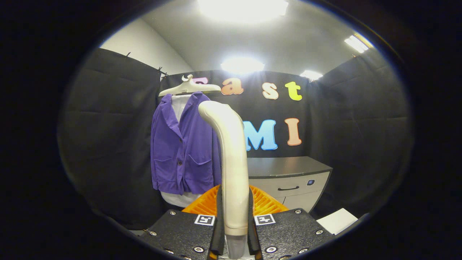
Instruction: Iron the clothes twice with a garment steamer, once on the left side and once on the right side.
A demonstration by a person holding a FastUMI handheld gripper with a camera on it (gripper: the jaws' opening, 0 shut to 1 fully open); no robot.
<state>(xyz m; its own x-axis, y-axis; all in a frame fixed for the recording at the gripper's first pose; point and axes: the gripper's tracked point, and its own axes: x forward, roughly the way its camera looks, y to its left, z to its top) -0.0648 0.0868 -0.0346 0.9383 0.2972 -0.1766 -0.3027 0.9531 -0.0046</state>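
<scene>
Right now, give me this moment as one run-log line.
claw: shut on steamer handle | steamer head: short of purple jacket | jacket: on hanger, white shirt underneath | cabinet: right of jacket

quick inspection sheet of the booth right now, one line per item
surface: grey cabinet top, bare
job's things: cream garment steamer upright between the fingers; purple jacket over a white garment on a hanger, beyond and apart from the steamer head
clutter: white sheet low beside the cabinet
grippers: claw shut on the steamer handle
cables: nothing seen
surroundings: black cloth walls, ceiling lights on
</scene>
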